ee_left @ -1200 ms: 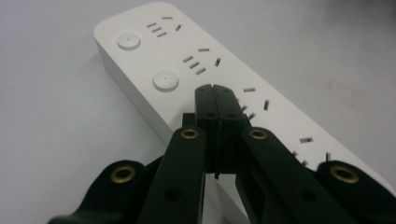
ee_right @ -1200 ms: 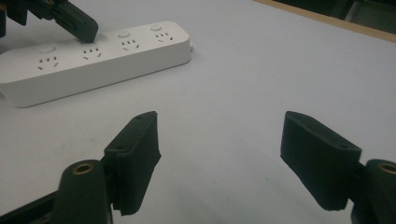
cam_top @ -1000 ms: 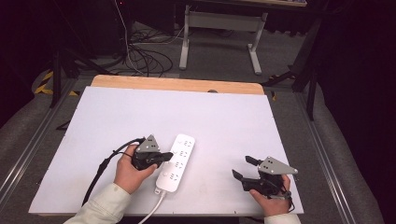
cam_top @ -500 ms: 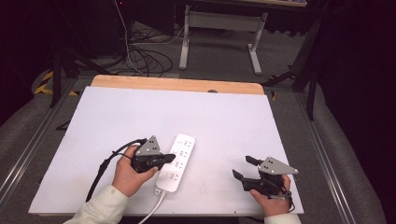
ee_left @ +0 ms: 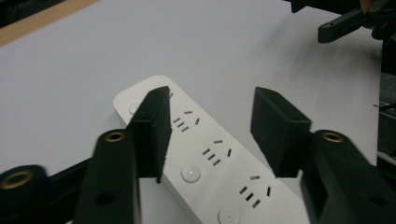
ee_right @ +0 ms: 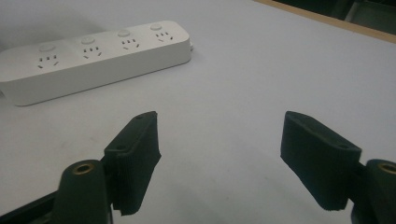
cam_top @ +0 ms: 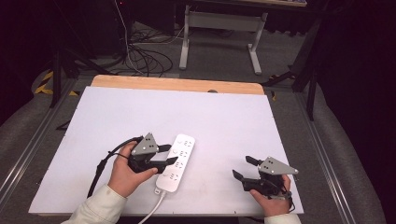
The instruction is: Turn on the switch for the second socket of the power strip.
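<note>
Big white table [cam_top: 224, 116] takes up most of what I see from the high view, wooden strip [cam_top: 177, 84] along its far edge. On it, near my front edge & a bit left of centre, lies the white power strip [cam_top: 178, 162], long axis running away from me and tilted slightly right, its cord [cam_top: 152, 212] going off the near edge. In the left gripper view I count socket slots and round buttons along its top.

My left gripper [cam_top: 169, 155] sits just beside the strip's left side, jaws spread wide, tips over the strip's left edge, one on either side of its width, holding nothing; can't tell if they touch it. Left hand [cam_top: 123, 172] wraps the body, cable [cam_top: 105, 161] looping out behind.

Right gripper [cam_top: 243, 167] is well apart, near the front right, jaws wide & empty, pointing left toward the strip over bare table.
</note>
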`<state>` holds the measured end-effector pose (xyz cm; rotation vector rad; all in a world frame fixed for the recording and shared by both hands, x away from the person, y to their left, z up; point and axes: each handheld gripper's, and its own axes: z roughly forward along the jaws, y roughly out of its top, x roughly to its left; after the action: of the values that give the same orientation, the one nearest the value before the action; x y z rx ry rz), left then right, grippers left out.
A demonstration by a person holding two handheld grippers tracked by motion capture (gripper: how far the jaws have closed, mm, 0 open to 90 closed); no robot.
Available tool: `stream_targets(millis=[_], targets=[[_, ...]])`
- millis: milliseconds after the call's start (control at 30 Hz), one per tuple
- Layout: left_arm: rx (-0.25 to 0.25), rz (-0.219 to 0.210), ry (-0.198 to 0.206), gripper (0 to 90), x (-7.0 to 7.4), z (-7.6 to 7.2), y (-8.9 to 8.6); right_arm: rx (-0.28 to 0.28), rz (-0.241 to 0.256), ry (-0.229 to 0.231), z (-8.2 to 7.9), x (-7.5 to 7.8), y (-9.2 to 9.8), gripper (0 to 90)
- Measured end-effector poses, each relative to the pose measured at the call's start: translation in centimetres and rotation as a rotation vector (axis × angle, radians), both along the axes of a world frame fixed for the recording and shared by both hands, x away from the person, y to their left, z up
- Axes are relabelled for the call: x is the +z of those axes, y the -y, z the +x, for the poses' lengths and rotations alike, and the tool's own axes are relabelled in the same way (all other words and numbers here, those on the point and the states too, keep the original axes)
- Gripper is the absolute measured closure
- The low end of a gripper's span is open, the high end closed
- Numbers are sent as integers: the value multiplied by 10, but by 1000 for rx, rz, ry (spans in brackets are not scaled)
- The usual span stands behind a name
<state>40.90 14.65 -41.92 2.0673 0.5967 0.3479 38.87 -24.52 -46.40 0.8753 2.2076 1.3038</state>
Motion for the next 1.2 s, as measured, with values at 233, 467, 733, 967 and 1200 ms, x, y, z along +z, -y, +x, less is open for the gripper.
stream_targets(millis=[233, 467, 733, 967, 1200], targets=[[10, -24, 36, 254, 9, -5, 0, -3, 2, -1, -1, 0, 1, 285], [48, -58, 48, 211, 21, -9, -16, 1, 4, -3, 0, 0, 0, 285], [98, -34, 99, 189, 30, -16, -38, 0, 6, -3, 0, 0, 1, 284], [131, -77, 94, 189, 31, -20, -59, 0, 6, -2, -1, 0, 1, 284], [172, -123, 78, 200, 22, -25, -82, 4, 5, 0, -1, 0, 0, 284]])
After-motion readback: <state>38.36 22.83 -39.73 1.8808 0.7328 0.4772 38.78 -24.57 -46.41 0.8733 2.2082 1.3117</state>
